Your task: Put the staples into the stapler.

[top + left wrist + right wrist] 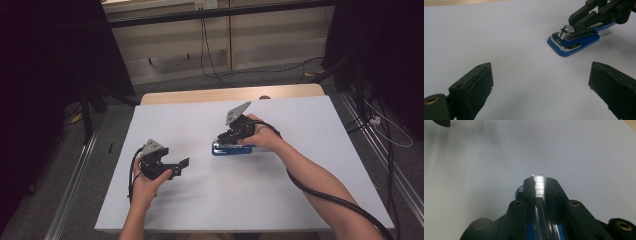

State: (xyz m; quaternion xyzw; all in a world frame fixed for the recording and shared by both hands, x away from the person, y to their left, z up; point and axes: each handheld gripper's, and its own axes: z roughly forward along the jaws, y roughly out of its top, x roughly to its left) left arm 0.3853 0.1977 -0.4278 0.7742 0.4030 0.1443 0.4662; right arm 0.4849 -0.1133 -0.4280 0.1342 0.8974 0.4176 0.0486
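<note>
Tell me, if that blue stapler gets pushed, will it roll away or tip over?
Probably neither. The blue stapler lies on a flat, wide base, so it would likely slide across the smooth white table instead of rolling. It looks stiff, with metal parts, so maybe heavy for its size. The right gripper pinches its shiny metal top, which could be slippery.

staplers: 1 [231, 148] (blue, metal top) | grippers: 2 | tables: 1 [200, 210]

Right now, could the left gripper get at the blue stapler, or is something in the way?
Probably yes. The left gripper is open and points toward the blue stapler, with bare white table between them. But the right gripper is shut on the stapler's top, so only its near end looks free.
</note>
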